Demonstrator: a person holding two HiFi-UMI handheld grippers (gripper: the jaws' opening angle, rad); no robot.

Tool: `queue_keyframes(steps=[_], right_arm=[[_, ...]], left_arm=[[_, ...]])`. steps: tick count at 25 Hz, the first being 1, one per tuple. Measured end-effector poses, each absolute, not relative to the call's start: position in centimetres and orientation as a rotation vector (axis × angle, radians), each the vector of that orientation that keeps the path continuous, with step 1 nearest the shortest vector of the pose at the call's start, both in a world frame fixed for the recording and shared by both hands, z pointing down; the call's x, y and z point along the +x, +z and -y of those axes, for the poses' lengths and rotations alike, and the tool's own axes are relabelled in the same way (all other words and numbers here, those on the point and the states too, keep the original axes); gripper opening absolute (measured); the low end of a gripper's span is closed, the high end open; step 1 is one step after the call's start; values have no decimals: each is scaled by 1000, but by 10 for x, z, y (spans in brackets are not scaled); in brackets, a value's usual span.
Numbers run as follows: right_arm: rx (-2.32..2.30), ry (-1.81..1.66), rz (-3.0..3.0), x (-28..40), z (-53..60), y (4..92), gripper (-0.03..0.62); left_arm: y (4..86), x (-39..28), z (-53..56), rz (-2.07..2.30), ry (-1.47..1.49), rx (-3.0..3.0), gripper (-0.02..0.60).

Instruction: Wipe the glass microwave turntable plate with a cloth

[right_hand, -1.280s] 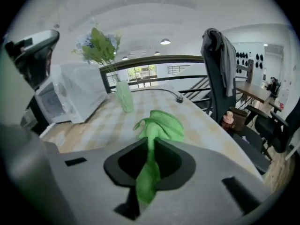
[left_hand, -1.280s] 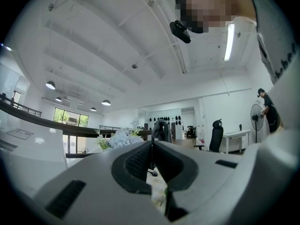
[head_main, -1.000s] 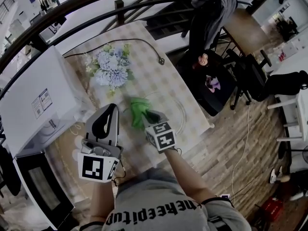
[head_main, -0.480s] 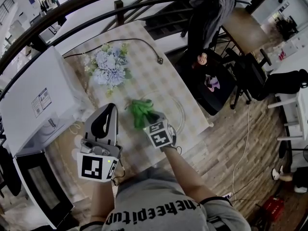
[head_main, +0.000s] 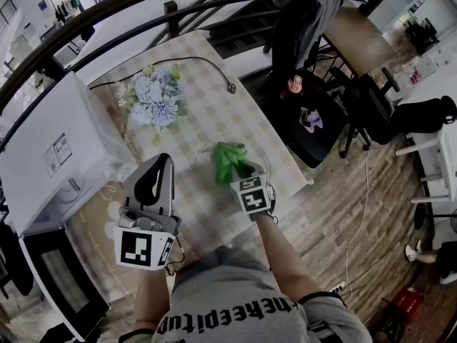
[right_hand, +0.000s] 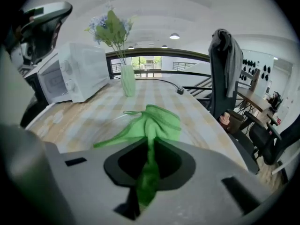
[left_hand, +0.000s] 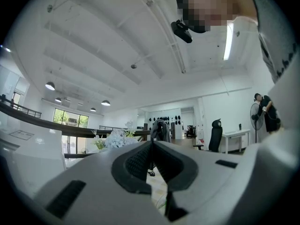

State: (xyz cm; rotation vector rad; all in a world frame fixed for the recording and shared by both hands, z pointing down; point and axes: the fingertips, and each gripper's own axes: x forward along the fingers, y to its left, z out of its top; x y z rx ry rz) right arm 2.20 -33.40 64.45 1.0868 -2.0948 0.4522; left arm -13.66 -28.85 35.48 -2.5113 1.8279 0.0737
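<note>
At the far left of the desk (head_main: 214, 113) stands a white microwave (head_main: 57, 148). Just beside it the left claw (head_main: 163, 164) is held above the desk's near edge, its jaws pressed together with nothing between them. The left gripper view looks upward to ceiling and lamps and shows neither cloth nor plate, only the pale blue flowers (left_hand: 115, 138) past the claw tips.

Toward the middle, the head view shows the flowers from above; the right gripper view alone shows the pale green vase (right_hand: 127, 81) that holds them.

Right of centre lies the glass turntable plate (head_main: 265, 164), flat on the checked desk, only its faint rim discernible. The green cloth (head_main: 228, 159) rests on it, its long axis running from the right claw (head_main: 241, 176) away from the person toward the far side of the desk. The right claw pinches the cloth's near end. In the right gripper view the cloth (right_hand: 157, 123) fans out ahead of the jaws, one corner trailing left.

Further right, off the desk, is a chair draped with a grey jacket (head_main: 310, 6).
</note>
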Motion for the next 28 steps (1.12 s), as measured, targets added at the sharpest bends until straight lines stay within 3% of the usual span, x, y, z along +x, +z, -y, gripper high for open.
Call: queue_keyframes(steps=[15, 20, 28], right_arm=[[1285, 511, 1954, 110, 344, 647, 44], [1236, 570, 2045, 80, 331, 634, 44], [966, 634, 2298, -25, 282, 613, 44]], left_arm=[[352, -132, 280, -1803, 87, -2526, 11], [351, -135, 274, -1816, 93, -2518, 11], [353, -138, 270, -1832, 98, -2502, 11]])
